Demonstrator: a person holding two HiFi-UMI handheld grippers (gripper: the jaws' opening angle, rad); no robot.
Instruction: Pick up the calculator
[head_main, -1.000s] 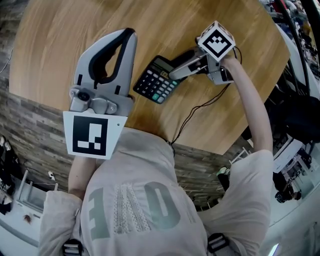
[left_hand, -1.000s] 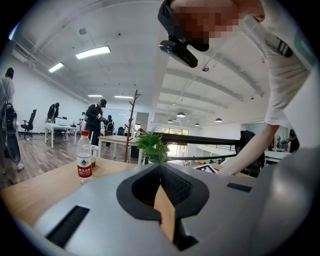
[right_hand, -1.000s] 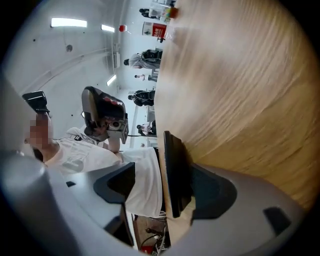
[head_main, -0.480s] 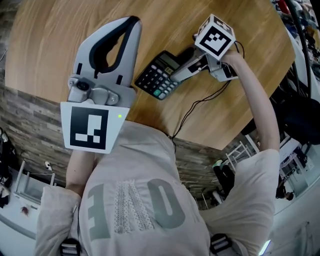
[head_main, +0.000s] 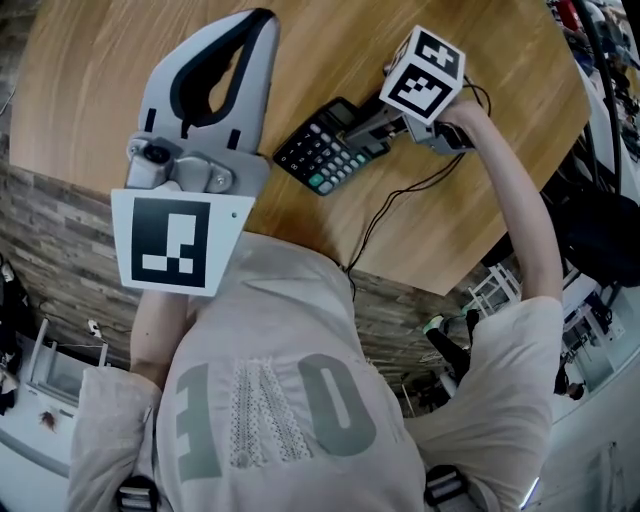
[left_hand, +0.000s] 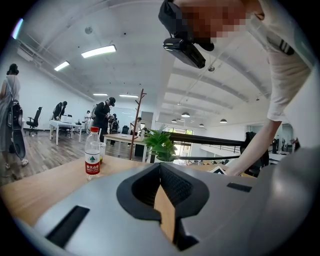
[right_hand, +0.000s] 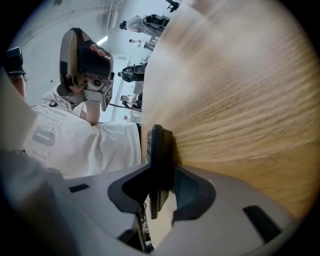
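Note:
A black calculator (head_main: 322, 152) with green-tinted keys lies on the round wooden table (head_main: 100, 90), near its front edge. My right gripper (head_main: 352, 128), under its marker cube (head_main: 422, 76), reaches in from the right. Its jaws are closing on the calculator's display end. In the right gripper view the calculator (right_hand: 159, 145) stands edge-on between the two pads of the right gripper (right_hand: 161, 186), which touch both faces. My left gripper (head_main: 256, 22) hangs above the table's left half, shut and holding nothing. In its own view the left gripper (left_hand: 161, 167) points out level over the table.
A thin black cable (head_main: 388, 216) runs across the wood from the right gripper towards the person's shirt. Far across the table stand a water bottle (left_hand: 92, 153) and a green plant (left_hand: 160, 143). Other people (left_hand: 104, 114) stand at distant desks.
The right gripper has tipped downward and its jaws have closed in on the calculator's display end. The left gripper has stayed about where it was.

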